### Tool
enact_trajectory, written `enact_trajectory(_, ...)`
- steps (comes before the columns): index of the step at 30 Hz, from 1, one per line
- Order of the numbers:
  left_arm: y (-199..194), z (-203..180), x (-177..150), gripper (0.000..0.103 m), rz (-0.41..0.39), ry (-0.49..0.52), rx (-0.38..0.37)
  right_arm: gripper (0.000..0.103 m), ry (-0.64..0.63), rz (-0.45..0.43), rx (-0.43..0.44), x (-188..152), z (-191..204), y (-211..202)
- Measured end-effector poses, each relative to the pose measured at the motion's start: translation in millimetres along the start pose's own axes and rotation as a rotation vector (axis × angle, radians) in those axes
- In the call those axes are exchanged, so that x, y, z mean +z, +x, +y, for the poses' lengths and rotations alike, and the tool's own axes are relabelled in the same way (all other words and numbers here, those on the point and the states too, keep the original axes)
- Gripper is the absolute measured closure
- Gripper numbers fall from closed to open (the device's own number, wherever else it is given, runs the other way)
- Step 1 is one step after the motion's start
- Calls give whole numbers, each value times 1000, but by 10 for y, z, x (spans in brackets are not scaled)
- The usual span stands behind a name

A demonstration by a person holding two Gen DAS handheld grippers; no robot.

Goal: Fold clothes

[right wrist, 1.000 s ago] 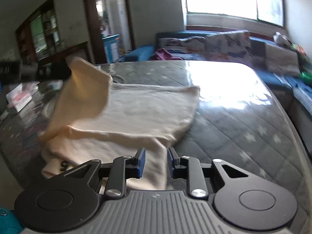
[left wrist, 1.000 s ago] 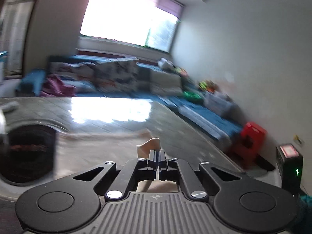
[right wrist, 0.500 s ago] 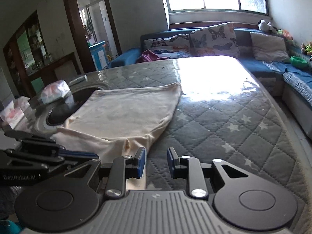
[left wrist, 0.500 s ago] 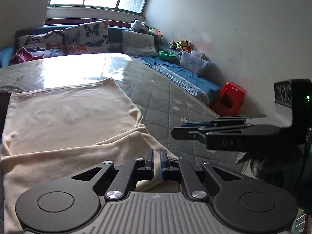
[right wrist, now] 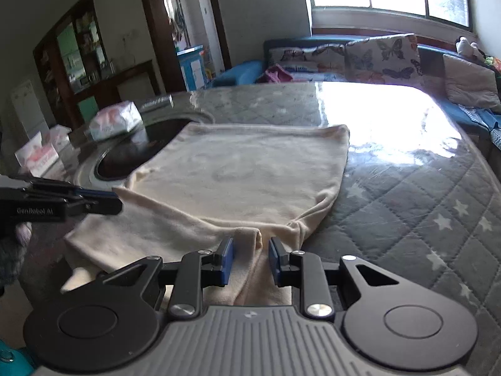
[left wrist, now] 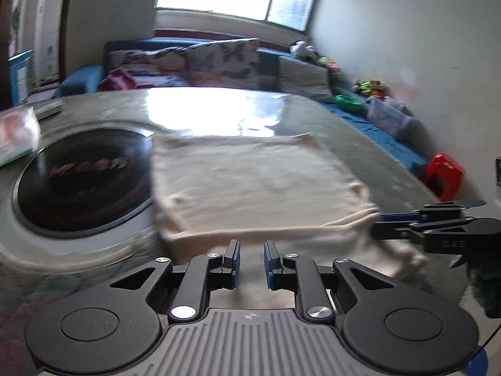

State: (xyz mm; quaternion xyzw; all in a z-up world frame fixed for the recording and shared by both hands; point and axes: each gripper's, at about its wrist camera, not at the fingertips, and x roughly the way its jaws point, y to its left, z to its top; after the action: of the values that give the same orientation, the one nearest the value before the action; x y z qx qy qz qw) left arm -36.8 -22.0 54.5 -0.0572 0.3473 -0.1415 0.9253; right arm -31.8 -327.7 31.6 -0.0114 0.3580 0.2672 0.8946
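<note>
A cream garment [left wrist: 250, 181] [right wrist: 250, 172] lies folded flat on the grey quilted table cover [right wrist: 407, 206]. Its doubled near edge faces both grippers. My left gripper [left wrist: 252, 260] hovers at that near edge; its jaws are opening, and the pads press on nothing. My right gripper [right wrist: 249, 260] sits over the garment's near right corner. Its jaws are closing, with a small raised ridge of cloth [right wrist: 257, 238] between them, clear of both pads. Each gripper shows in the other's view: the right gripper [left wrist: 380, 222] at the right, the left gripper [right wrist: 117, 199] at the left.
A dark round inset [left wrist: 81, 178] [right wrist: 125, 163] is sunk in the table left of the garment, partly under it. Tissue packs [right wrist: 114, 120] lie beyond the inset. A sofa with butterfly cushions [right wrist: 375, 53] stands behind the table, a red stool [left wrist: 444, 175] on the floor at the right.
The left gripper was shut on a raised cream corner; it has let go, its jaws have parted and it has sunk to the near edge. The garment now lies flat. The right jaws narrowed slightly.
</note>
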Motion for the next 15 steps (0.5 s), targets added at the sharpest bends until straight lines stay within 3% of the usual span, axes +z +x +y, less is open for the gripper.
enact_trajectory(1,-8,55,-13,85,3,-10,6,90,-4,0,-4,-3,6,14)
enact_trajectory(5,-50,143,-45,85,-7,-21,23,98,-63,-25,-35,54,100,-17)
enact_trajectory(10,-31,199,-50,84,-5,-32,48,97,-82,-9,-56,116,119,13)
enact_trajectory(15,-109,144,-4,84,-25,-2,51,87,-98,-17,-95,91,91,-95)
